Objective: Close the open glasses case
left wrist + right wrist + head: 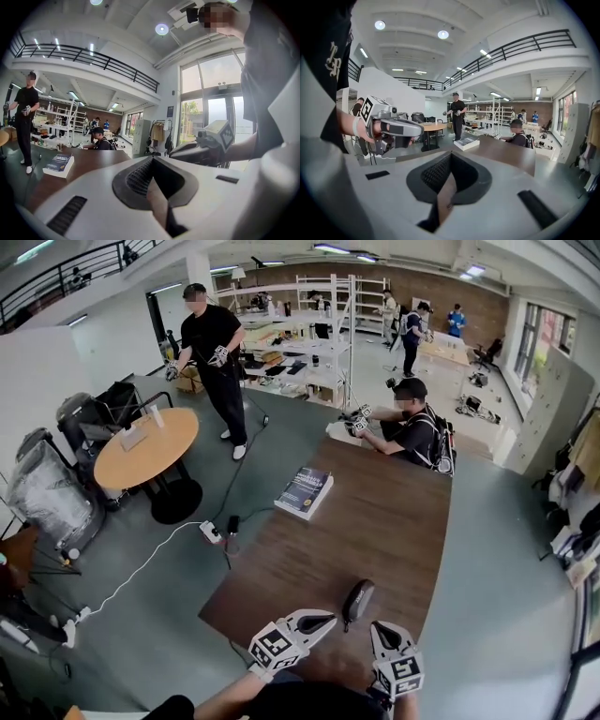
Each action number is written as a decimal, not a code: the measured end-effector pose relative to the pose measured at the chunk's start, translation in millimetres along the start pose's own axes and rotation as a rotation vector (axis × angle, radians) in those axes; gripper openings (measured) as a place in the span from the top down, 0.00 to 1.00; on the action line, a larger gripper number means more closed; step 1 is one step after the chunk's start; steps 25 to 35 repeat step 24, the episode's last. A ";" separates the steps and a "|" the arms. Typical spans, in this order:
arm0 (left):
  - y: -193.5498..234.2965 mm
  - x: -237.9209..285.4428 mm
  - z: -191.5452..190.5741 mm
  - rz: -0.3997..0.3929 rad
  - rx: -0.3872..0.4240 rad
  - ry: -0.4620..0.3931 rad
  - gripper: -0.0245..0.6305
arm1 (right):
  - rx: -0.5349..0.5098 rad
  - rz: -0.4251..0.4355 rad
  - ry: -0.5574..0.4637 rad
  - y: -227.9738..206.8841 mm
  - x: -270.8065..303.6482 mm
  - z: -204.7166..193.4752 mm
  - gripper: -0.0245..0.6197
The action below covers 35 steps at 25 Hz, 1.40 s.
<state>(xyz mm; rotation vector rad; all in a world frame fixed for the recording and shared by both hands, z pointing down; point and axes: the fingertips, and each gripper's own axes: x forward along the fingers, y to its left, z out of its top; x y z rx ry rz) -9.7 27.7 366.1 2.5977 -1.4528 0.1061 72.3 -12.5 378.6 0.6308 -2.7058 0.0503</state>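
- The case (357, 600) lies on the table (375, 521) near its near edge, dark and oval. Whether its lid is down cannot be told.
- The left gripper (324, 620) hovers just left of the case, tips pointing toward it. Its jaws are clenched, with nothing between them.
- The right gripper (382, 629) hangs just right of the case, not touching it. Its jaws are also pressed together and empty.
- A book (304, 491) lies farther up the table, well apart from the case.
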 end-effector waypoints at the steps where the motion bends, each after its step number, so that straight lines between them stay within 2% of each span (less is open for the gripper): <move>1: -1.3 1.7 -0.4 -0.002 0.002 0.000 0.95 | -0.003 0.006 -0.005 -1.2 1.1 -4.7 0.98; 3: -2.0 4.6 -1.5 -0.006 0.000 0.002 0.95 | -0.003 0.010 -0.008 -3.7 3.9 -10.3 0.98; 12: -3.2 12.7 -1.1 -0.009 -0.009 -0.001 0.95 | -0.019 0.002 0.037 -6.9 -1.9 9.0 0.98; 20: -2.3 9.3 -3.3 -0.001 -0.016 0.006 0.95 | -0.015 0.021 0.011 -8.3 6.0 -16.2 0.98; 24: 1.1 7.2 -5.5 0.005 -0.025 0.002 0.95 | -0.006 0.013 0.002 -5.5 4.8 -4.5 0.98; 35: 1.1 7.2 -5.5 0.005 -0.025 0.002 0.95 | -0.006 0.013 0.002 -5.5 4.8 -4.5 0.98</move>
